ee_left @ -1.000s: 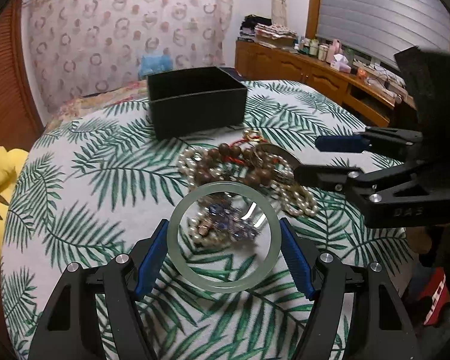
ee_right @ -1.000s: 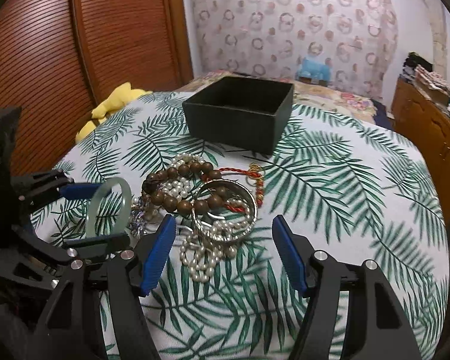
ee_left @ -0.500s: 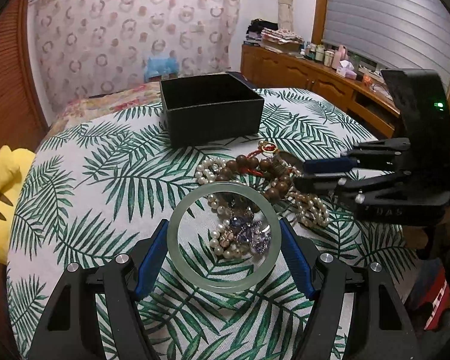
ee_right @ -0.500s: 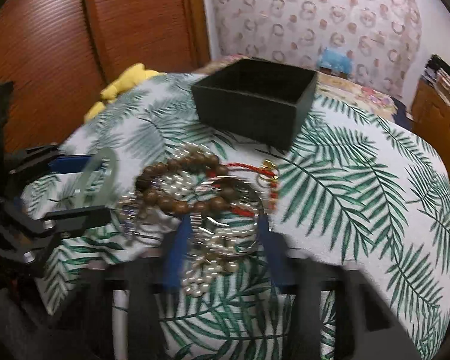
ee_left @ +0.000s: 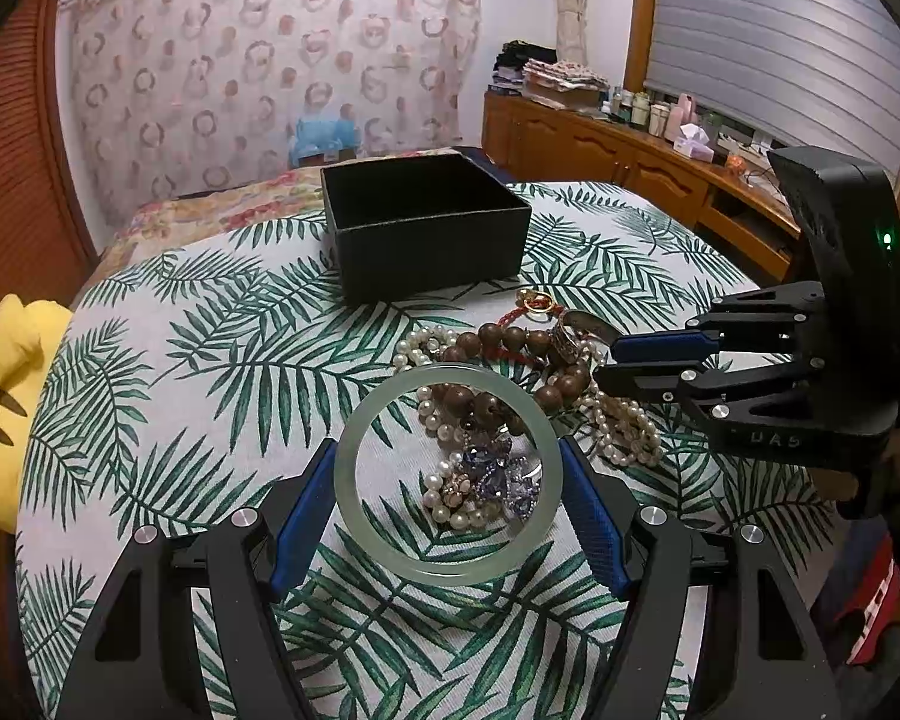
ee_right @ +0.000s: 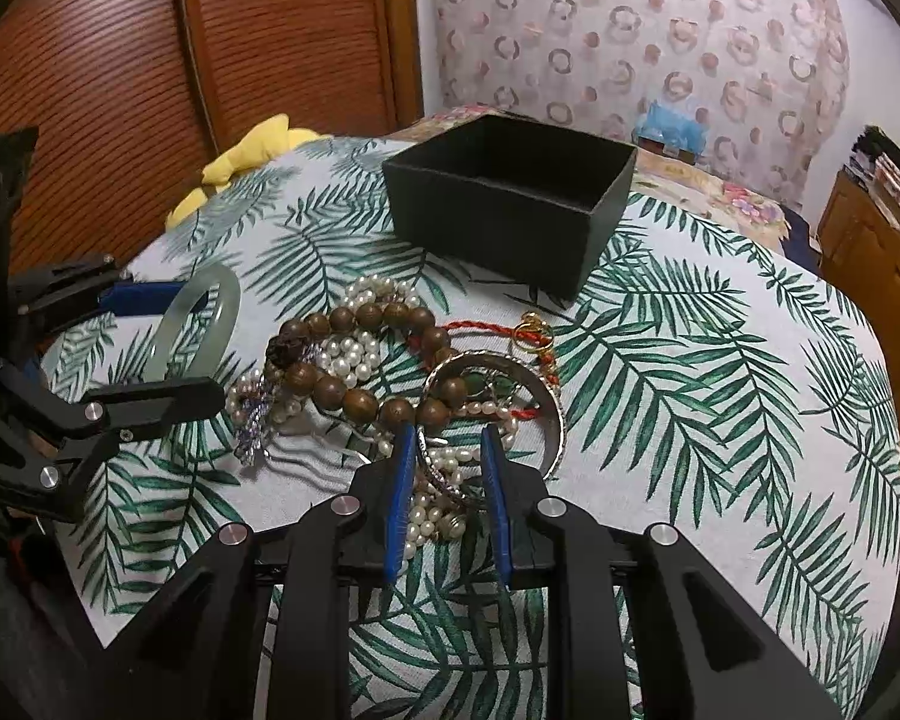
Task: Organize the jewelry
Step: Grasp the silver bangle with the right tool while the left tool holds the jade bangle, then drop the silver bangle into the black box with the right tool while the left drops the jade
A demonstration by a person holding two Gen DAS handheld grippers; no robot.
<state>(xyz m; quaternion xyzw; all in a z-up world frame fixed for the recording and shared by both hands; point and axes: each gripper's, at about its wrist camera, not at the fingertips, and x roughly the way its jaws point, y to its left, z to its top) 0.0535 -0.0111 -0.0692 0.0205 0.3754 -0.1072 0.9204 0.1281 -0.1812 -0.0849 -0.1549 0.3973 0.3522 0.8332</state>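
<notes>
My left gripper [ee_left: 447, 474] is shut on a pale green jade bangle [ee_left: 366, 516], held above the leaf-print tablecloth; the bangle also shows in the right wrist view [ee_right: 204, 315]. A pile of jewelry lies mid-table: brown wooden beads [ee_right: 354, 324], pearl strands [ee_right: 354, 360], a red cord with a gold ring [ee_right: 534, 330], a silver bangle [ee_right: 546, 402]. My right gripper [ee_right: 447, 450] has its jaws narrowed around the near rim of the silver bangle and the pearls. An empty black box [ee_right: 510, 204] stands behind the pile.
The round table with a palm-leaf cloth [ee_right: 720, 390] drops away on all sides. A yellow plush toy [ee_left: 0, 384] lies at the left edge. A wooden sideboard [ee_left: 630, 162] with bottles lines the right wall.
My right gripper moved forward into the pile and its jaws closed from wide open to narrow around the silver bangle's rim. My left gripper, still holding the jade bangle, rose and drew back slightly.
</notes>
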